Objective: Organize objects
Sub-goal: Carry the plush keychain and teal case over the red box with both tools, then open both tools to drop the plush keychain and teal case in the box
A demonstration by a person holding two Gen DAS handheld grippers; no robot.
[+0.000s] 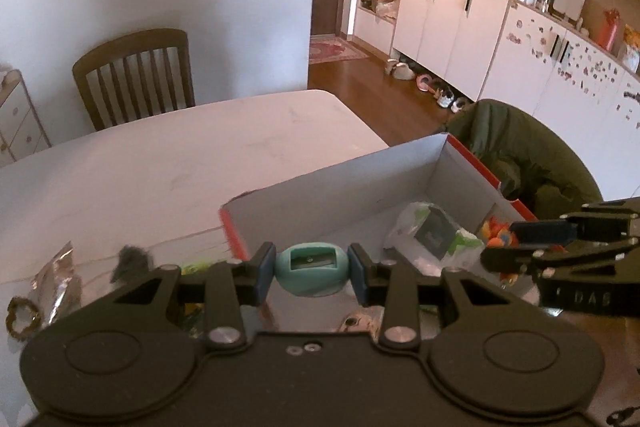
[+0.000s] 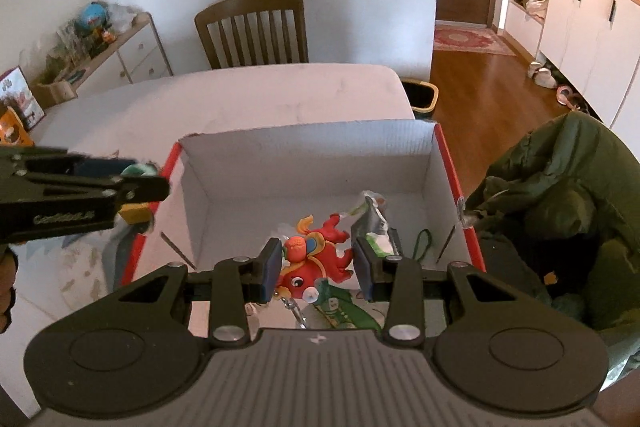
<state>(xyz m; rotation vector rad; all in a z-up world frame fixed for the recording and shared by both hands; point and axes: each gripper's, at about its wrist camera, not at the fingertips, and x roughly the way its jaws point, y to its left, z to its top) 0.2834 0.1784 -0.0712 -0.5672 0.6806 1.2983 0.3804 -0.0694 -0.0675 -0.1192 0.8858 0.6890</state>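
Left wrist view: left gripper (image 1: 311, 271) clamps a teal sharpener (image 1: 310, 267) near the box (image 1: 328, 183).
Right gripper (image 2: 318, 265): spread apart over a red toy (image 2: 320, 259).

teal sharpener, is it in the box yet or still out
Still out. The left gripper holds the teal sharpener between its jaws, just outside the red-edged box; the right wrist view shows it beside the box's left wall.

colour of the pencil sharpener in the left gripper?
Teal, egg-shaped pencil sharpener clamped in the left gripper. Clearest in the left wrist view.
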